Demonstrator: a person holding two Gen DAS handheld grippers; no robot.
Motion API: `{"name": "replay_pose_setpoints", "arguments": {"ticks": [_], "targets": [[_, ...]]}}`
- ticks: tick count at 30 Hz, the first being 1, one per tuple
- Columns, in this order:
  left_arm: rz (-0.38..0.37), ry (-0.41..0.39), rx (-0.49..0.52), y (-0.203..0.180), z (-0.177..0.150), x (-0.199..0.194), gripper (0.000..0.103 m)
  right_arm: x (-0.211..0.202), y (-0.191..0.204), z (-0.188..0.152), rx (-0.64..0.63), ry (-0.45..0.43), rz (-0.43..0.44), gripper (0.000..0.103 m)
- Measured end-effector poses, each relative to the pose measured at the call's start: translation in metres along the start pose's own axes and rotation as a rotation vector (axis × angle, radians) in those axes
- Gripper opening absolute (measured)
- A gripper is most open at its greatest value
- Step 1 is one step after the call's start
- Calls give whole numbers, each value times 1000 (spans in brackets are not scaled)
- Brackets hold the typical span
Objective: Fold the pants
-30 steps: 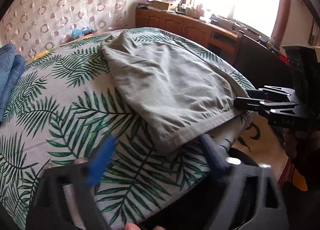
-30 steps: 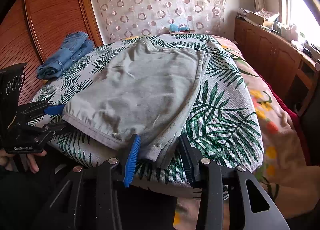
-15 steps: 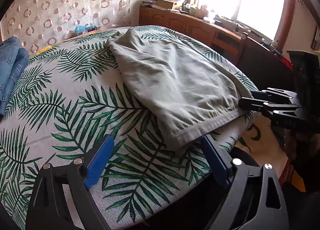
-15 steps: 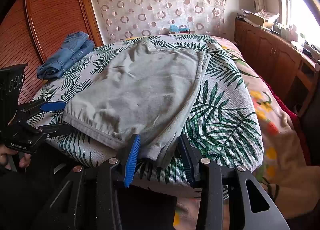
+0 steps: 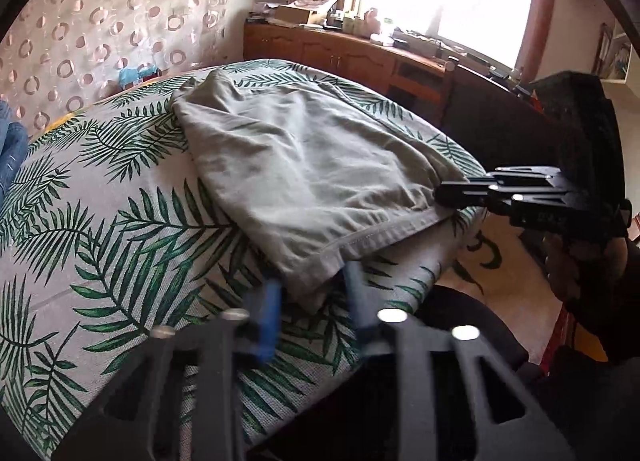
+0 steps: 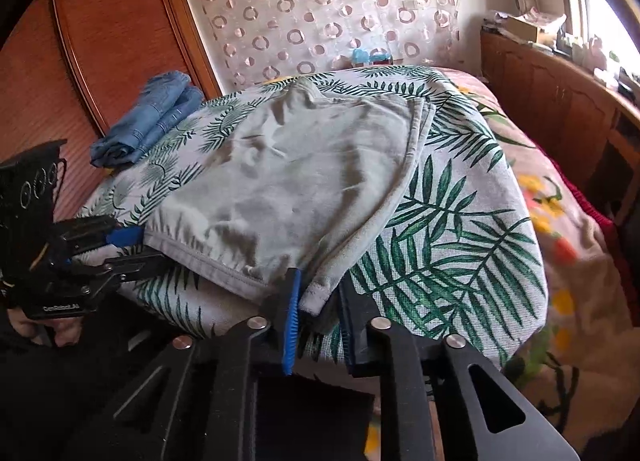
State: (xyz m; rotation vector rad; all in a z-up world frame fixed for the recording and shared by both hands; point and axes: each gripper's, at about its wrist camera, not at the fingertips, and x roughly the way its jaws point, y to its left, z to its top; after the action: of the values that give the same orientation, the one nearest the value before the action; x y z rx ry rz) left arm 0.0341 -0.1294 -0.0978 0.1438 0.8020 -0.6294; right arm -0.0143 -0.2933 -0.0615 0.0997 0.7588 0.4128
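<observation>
At the far left of the bed (image 6: 460, 221), against the wooden panel, lay a folded pair of blue jeans (image 6: 148, 121). The bed wore a palm-leaf cover (image 5: 120, 221), and across it the grey pants (image 6: 288, 181) lay flat, their near hem along the bed's front edge. In the right wrist view the left tongs (image 6: 136, 247) reached in from the left at the hem's left corner; their jaws were closing, with that corner (image 5: 308, 285) between the blue pads in the left wrist view, though blur hid whether they pressed it yet. Further right, the right tongs (image 6: 318, 297) were also closing, the hem's right corner (image 6: 316, 293) between their pads, one blue pad against the cloth. Beyond, a wooden sideboard (image 6: 560, 101) stood beneath the bright window.
</observation>
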Motion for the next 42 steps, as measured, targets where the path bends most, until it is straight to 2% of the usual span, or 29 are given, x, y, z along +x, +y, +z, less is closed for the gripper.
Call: {"name": "replay_pose_setpoints", "arguments": {"ticks": [2, 6, 16, 27, 35, 42], "targets": [[4, -16, 5, -1, 1, -5, 14, 0, 1, 0, 1, -10, 0, 13], [16, -82, 17, -5, 10, -24, 10, -6, 8, 6, -16, -47, 8, 11], [32, -277, 4, 5, 58, -93, 10, -53, 34, 56, -101, -215, 38, 11], [96, -453, 31, 18, 101, -162, 10, -99, 80, 109, -233, -373, 69, 11], [145, -514, 46, 29, 118, -189, 10, -115, 98, 119, -302, -437, 90, 11], [229, -501, 50, 68, 146, -170, 10, -65, 90, 153, -363, -412, 88, 11]]}}
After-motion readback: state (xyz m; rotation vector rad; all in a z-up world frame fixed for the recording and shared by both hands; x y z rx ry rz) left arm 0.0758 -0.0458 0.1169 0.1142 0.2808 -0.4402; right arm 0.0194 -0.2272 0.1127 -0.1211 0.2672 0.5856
